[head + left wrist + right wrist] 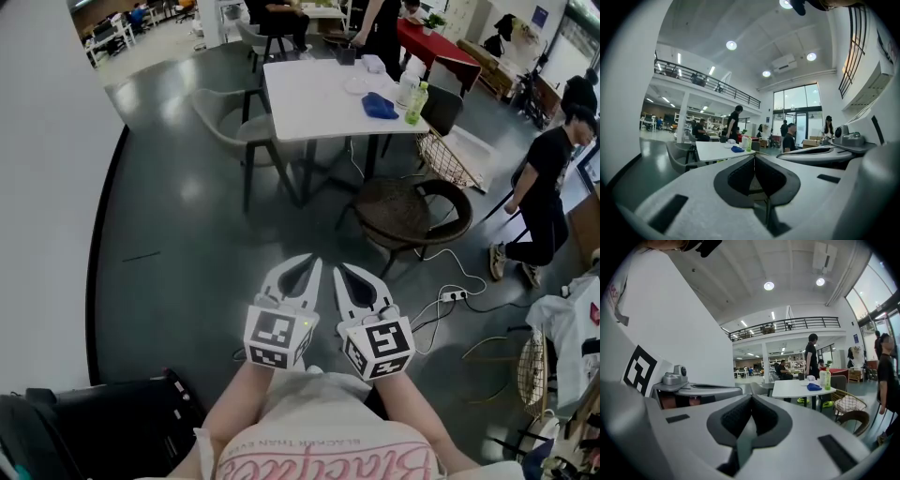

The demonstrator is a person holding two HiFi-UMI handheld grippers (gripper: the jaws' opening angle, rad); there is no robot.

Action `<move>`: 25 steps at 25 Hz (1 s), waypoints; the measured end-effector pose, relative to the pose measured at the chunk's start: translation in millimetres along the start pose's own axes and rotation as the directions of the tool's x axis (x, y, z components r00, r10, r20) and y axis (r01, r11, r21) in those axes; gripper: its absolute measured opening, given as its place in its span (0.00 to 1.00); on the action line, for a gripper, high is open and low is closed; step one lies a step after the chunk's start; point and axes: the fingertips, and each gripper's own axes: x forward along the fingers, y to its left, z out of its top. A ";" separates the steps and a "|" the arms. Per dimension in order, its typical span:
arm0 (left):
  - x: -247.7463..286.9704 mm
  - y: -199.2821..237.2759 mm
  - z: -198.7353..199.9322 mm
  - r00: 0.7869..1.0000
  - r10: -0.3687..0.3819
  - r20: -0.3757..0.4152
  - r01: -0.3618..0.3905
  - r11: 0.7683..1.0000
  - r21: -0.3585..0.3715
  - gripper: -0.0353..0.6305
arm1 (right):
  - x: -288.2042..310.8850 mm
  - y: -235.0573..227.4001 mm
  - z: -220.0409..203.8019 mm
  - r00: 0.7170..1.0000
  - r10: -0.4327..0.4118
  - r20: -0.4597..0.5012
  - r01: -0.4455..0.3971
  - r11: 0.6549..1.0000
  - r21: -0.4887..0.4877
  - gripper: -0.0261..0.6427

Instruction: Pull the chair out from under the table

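Grey moulded plastic may be my target, though I can't be sure which seat is meant. The grey chair [228, 124] stands well ahead and to the left of the left claw [302, 261], drawn up against the left edge of the white worktop [305, 94]. A dark woven chair [412, 208] sits just ahead and to the right of the right claw [343, 270], at the worktop's near edge and only partly beneath it.

Both claws hang side by side close to my body, each with its jaws pressed together on nothing, aimed roughly level at the worktop. Nothing is gripped, so I judge the step in hand to be the approach.

To do it well I'd settle on one chair first, then part the jaws early, not on arrival. On the woven chair, the curved back rail is the nearest hold for the right claw. I'd bite it squarely and draw straight back toward me, low and steady, so the legs slide instead of tipping.

A white cable [448, 298] lies on the floor right of the right claw, so I'd steer the chair clear of it. I'd also avoid knocking a worktop leg, since the green bottle [415, 103] up there could topple
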 end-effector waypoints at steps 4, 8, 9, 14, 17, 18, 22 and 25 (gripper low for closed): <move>14.9 38.4 4.1 1.000 0.025 0.003 -0.025 1.000 -0.003 0.06 | 41.4 -1.0 8.0 1.000 0.014 0.008 -0.014 1.000 -0.008 0.04; 34.6 85.2 12.4 0.999 0.048 0.004 -0.048 0.999 -0.013 0.06 | 89.1 -2.8 16.2 1.000 0.029 0.000 -0.029 0.999 -0.013 0.04; 40.3 97.4 13.3 0.999 0.054 0.003 -0.054 0.998 -0.018 0.06 | 101.4 -3.2 16.5 0.999 0.034 -0.004 -0.034 0.999 -0.015 0.04; 75.0 153.2 20.3 0.998 0.061 -0.006 -0.061 0.998 -0.023 0.06 | 161.2 -12.7 24.1 0.999 0.037 -0.011 -0.038 0.999 -0.018 0.04; 97.5 186.2 31.2 0.998 0.060 0.001 -0.060 0.998 -0.023 0.06 | 197.1 -20.7 34.9 0.999 0.032 -0.007 -0.032 0.999 -0.018 0.04; 105.3 197.0 34.5 0.998 0.058 0.004 -0.058 0.998 -0.022 0.06 | 209.6 -23.3 37.3 0.999 0.031 -0.008 -0.031 0.999 -0.018 0.04; 130.2 241.4 40.3 0.999 0.053 0.001 -0.053 0.998 -0.019 0.06 | 261.5 -27.1 41.8 0.999 0.032 -0.021 -0.032 0.999 -0.017 0.04; 143.8 278.6 42.0 0.998 0.059 -0.003 -0.059 0.998 -0.033 0.06 | 302.2 -23.0 48.5 0.999 0.041 -0.023 -0.041 0.999 -0.026 0.04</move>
